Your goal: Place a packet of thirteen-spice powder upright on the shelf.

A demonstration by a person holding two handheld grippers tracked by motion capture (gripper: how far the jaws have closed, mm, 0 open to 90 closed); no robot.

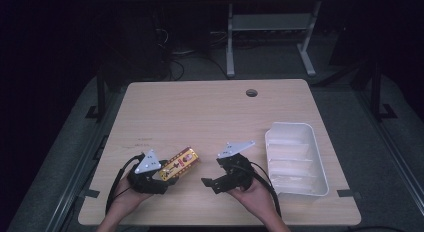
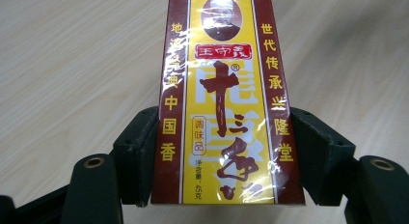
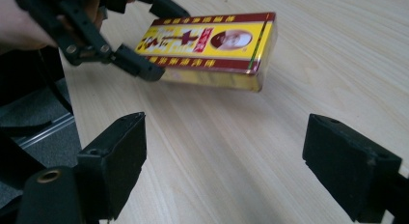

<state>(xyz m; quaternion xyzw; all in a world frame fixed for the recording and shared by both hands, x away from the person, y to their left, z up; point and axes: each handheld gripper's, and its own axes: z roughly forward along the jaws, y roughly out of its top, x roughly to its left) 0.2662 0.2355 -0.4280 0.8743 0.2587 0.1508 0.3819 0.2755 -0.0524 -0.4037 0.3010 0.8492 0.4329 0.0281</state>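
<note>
Item: seasoning box point(image 1: 179, 163), near table's point(image 1: 210, 112) front-left corner. My left gripper point(image 1: 159, 178) is clamping its long sides; my right gripper point(image 3: 224, 161) is gaping empty. Light, stiff, film-slick cardboard, I judge.

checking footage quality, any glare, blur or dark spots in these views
High view: table lit, surroundings nearly black, slightly soft. Left gripper view: white glare streaks on the box, its print sharp, wood behind soft. Right gripper view: box slightly blurred with a glint at its corner, near pads soft.
</note>
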